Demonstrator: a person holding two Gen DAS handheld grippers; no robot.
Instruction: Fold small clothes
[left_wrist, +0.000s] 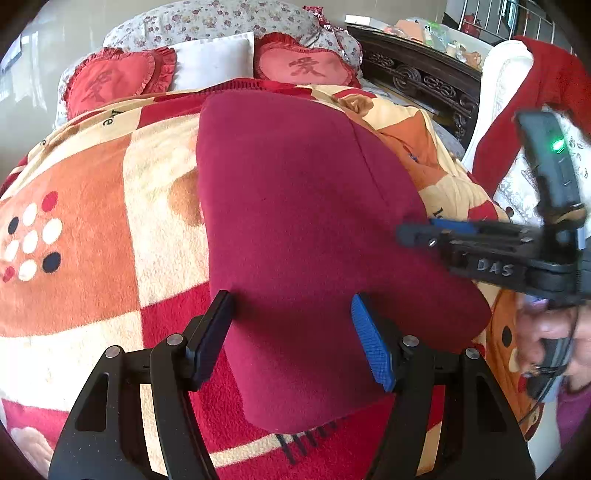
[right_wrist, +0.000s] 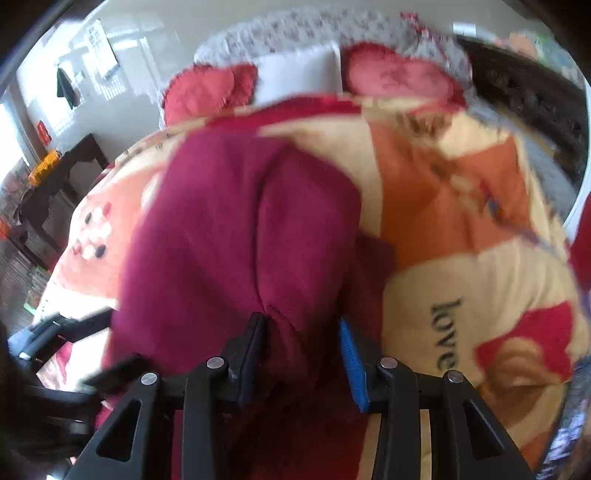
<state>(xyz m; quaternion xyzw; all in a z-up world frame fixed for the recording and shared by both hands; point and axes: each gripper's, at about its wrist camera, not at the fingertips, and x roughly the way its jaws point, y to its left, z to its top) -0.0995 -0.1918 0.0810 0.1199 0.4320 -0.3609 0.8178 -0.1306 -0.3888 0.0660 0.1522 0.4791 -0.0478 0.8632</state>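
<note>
A maroon fleece garment (left_wrist: 306, 221) lies folded lengthwise on the checked blanket (left_wrist: 92, 229), with a seam running down its right side. My left gripper (left_wrist: 291, 306) is open and straddles the garment's near end, its pads standing clear of the cloth. My right gripper (left_wrist: 404, 234) reaches in from the right to the garment's right edge. In the blurred right wrist view, the right gripper (right_wrist: 302, 326) has its jaws apart, with bunched maroon garment (right_wrist: 236, 229) filling the gap. I see no firm pinch.
Two red heart pillows (left_wrist: 110, 79) and a white pillow (left_wrist: 214, 59) lie at the bed's head. A dark carved wooden frame (left_wrist: 424, 79) runs along the right. A white chair with a red garment (left_wrist: 546, 81) stands beside it. A person's hand (left_wrist: 546, 332) holds the right gripper.
</note>
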